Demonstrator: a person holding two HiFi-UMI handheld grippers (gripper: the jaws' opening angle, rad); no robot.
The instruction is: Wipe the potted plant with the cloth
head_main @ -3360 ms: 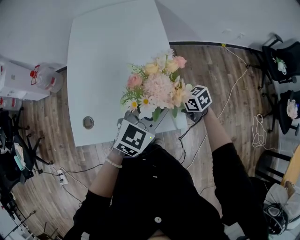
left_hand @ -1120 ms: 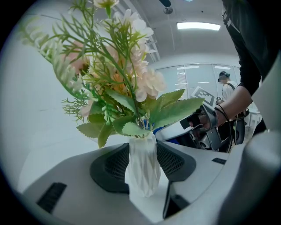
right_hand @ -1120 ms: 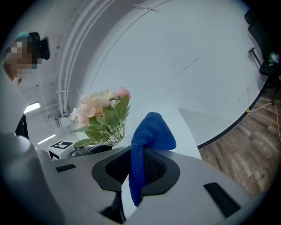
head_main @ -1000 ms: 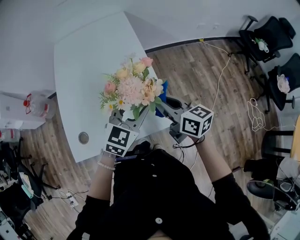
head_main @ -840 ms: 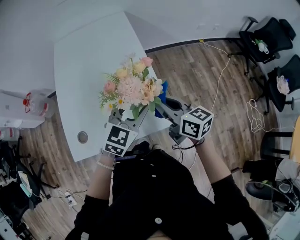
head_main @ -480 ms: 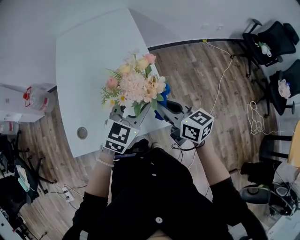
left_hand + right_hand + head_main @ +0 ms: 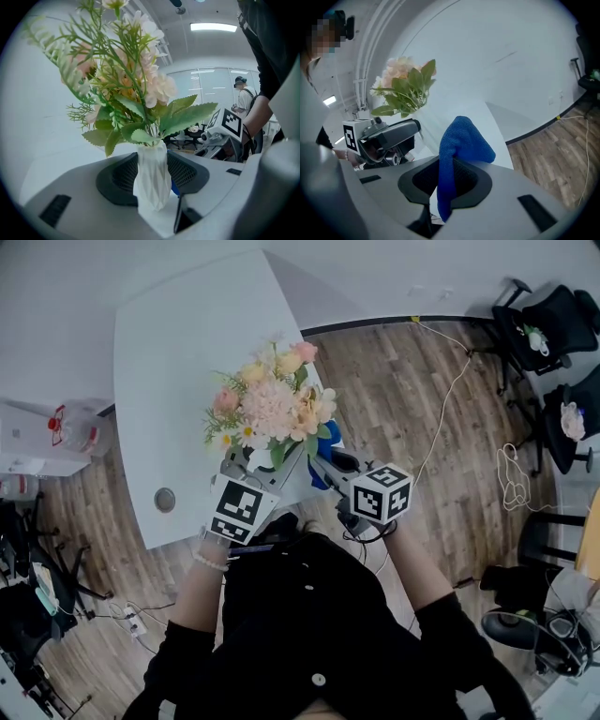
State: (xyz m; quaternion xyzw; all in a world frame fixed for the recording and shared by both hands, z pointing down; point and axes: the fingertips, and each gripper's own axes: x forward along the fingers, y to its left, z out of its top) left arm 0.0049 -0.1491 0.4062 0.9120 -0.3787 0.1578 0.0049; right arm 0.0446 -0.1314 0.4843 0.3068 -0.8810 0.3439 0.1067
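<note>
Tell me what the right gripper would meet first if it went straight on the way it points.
Probably the white table top, just beyond the blue cloth it grips. The right gripper aims slightly downward, to the right of the potted plant; depth is hard to judge.

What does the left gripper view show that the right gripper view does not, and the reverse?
Only the left gripper view: the white vase, gripped by the left gripper. Only the right gripper view: the wooden floor, and the right gripper pinching the blue cloth. Both: the flowers and the opposite gripper's marker cube. The left gripper view also has a blue sliver behind the vase, probably the cloth.
</note>
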